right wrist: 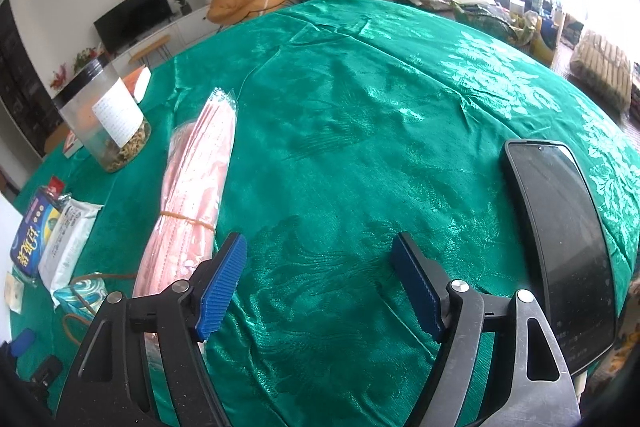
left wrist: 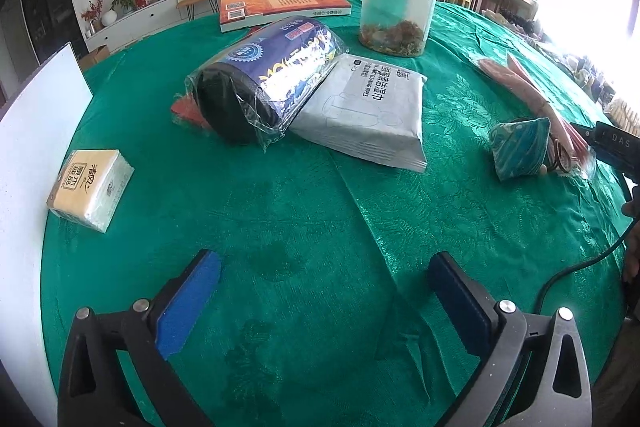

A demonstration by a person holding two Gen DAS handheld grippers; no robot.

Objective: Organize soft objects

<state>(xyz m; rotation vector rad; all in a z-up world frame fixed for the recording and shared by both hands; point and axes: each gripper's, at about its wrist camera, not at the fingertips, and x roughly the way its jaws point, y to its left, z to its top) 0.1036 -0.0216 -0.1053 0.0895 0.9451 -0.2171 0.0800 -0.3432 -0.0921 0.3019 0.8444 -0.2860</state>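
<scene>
Left gripper [left wrist: 324, 287] is hovering wide open over bare green tablecloth [left wrist: 304, 211], gripping nothing. Tissue pack [left wrist: 91, 183] is sitting at 10 o'clock, wipes pack [left wrist: 364, 111] at 12, patterned pouch [left wrist: 518, 145] at 2. Right gripper [right wrist: 320, 279] is also gaping, empty; pink bundle [right wrist: 192, 195], possibly masks, at 10 o'clock.

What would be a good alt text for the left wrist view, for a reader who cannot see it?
The open left tool hovers empty over a green tablecloth. Beyond it lie a blue wrapped roll resting against a white wipes pack, with a yellow tissue pack at the left and a clear jar behind.
</scene>
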